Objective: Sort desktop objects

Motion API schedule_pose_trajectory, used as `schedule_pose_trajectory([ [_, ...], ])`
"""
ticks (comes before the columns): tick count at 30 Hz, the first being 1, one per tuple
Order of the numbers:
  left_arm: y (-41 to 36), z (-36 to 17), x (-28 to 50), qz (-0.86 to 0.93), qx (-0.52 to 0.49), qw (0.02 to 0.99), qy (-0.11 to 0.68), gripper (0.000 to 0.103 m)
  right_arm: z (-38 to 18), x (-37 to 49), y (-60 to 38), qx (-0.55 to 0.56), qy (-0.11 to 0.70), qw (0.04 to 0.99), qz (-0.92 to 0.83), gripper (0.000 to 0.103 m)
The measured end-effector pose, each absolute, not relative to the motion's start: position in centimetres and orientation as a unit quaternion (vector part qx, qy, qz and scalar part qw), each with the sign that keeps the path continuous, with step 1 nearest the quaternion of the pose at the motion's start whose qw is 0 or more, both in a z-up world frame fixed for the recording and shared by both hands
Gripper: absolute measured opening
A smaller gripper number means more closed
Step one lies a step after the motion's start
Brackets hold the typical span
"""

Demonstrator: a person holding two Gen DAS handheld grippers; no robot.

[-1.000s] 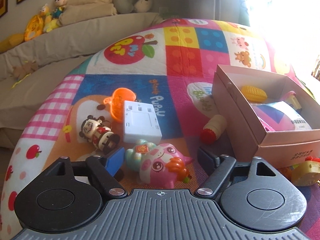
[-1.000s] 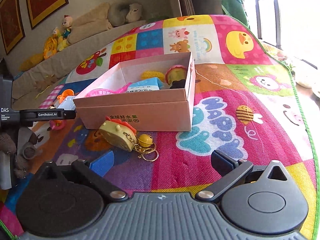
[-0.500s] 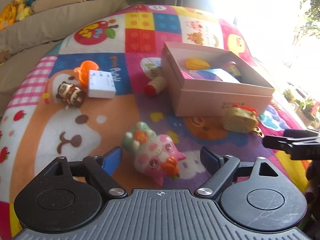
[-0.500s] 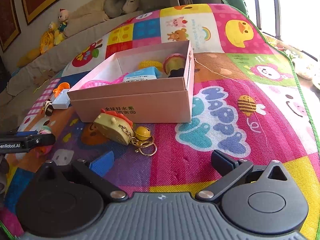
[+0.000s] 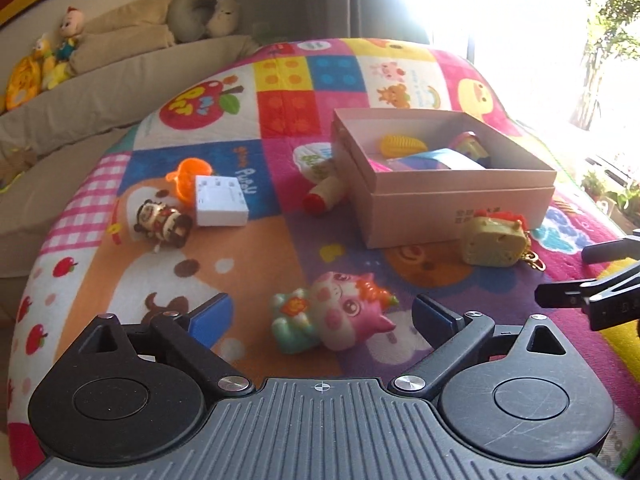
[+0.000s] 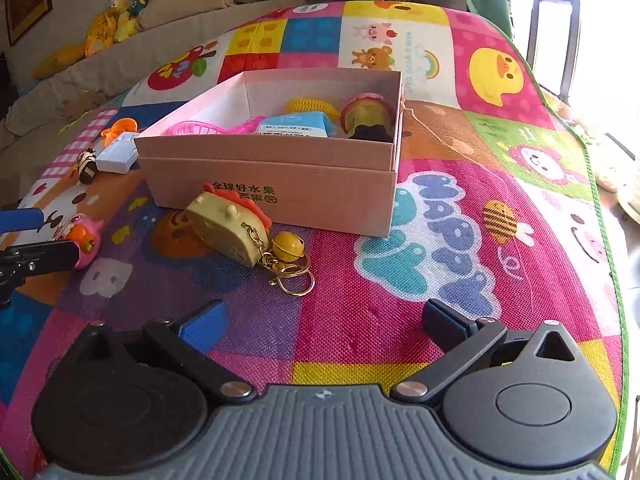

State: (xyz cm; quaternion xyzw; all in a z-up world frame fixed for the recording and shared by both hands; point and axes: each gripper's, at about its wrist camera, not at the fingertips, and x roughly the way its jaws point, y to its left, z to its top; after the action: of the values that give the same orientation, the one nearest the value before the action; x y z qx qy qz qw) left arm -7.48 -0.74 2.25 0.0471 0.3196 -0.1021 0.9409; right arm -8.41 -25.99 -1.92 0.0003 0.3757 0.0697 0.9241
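Observation:
A pink pig toy (image 5: 332,316) lies on the colourful mat between the fingers of my open left gripper (image 5: 324,316); its jaws stand wide on either side, not touching it. The pink cardboard box (image 5: 456,204) holds a yellow corn toy (image 5: 402,145), a blue packet and other items. A yellow lion keychain (image 6: 236,226) lies in front of the box (image 6: 280,196), ahead and left of my open, empty right gripper (image 6: 324,320). A white block (image 5: 220,200), an orange clip (image 5: 188,178), a small figurine (image 5: 164,222) and a red-tipped cylinder (image 5: 324,196) lie left of the box.
A beige sofa (image 5: 100,88) with plush toys runs behind the mat. Bright window glare fills the far right. The mat's green edge (image 6: 600,216) drops off at the right. The right gripper's fingers show at the right edge of the left wrist view (image 5: 592,292).
My left gripper has pulled back and swung right, and the pig toy has turned over between its fingers. My right gripper has moved slightly closer to the keychain.

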Motion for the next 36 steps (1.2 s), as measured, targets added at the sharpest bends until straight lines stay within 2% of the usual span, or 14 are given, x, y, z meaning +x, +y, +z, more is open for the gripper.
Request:
schedule_pose_trajectory([
  [4,0.6,1.2,-7.6,-0.094,0.022,0.937,0.334,0.101,0.0,-9.1,-26.4,0.036,0.332,0.936,0.110,0.103],
  [5,0.8,1.0,-7.7,-0.093,0.014,0.937,0.338,0.101,0.8,-9.1,-26.3,0.037,0.318,0.941,0.113,0.098],
  [6,1.1,0.8,-7.7,-0.093,0.006,0.936,0.341,0.101,1.4,-9.0,-26.0,0.034,0.307,0.944,0.112,0.087],
  [7,1.3,0.8,-7.7,-0.095,0.000,0.935,0.341,0.101,2.0,-8.6,-25.6,0.022,0.303,0.947,0.109,0.080],
  [9,1.5,0.9,-7.8,-0.095,-0.008,0.937,0.336,0.102,2.4,-7.9,-24.8,0.002,0.308,0.945,0.114,0.055],
  [11,1.7,0.8,-8.0,-0.095,-0.015,0.938,0.334,0.102,2.5,-6.9,-24.1,0.002,0.323,0.937,0.134,0.049],
  [16,2.2,0.9,-8.0,-0.095,-0.031,0.939,0.330,0.102,2.3,-5.5,-23.3,0.019,0.334,0.927,0.171,0.050],
  [18,2.4,0.9,-8.1,-0.093,-0.039,0.939,0.328,0.102,2.2,-5.4,-23.3,0.030,0.352,0.915,0.195,0.065],
  [22,2.8,0.9,-8.1,-0.096,-0.055,0.939,0.326,0.103,3.4,-8.5,-22.8,0.006,0.360,0.892,0.273,0.068],
  [24,3.0,0.9,-8.0,-0.097,-0.061,0.938,0.328,0.103,3.7,-10.2,-22.5,-0.029,0.341,0.902,0.264,0.080],
  [25,3.0,0.8,-8.0,-0.097,-0.062,0.938,0.328,0.103,3.7,-10.9,-22.4,-0.045,0.330,0.908,0.253,0.082],
  [32,3.0,0.9,-8.1,-0.097,-0.059,0.939,0.326,0.103,2.9,-8.7,-23.5,0.006,0.350,0.911,0.217,0.084],
  [36,3.0,0.8,-8.1,-0.097,-0.060,0.938,0.327,0.103,1.5,-6.8,-21.6,-0.018,0.357,0.905,0.229,0.084],
])
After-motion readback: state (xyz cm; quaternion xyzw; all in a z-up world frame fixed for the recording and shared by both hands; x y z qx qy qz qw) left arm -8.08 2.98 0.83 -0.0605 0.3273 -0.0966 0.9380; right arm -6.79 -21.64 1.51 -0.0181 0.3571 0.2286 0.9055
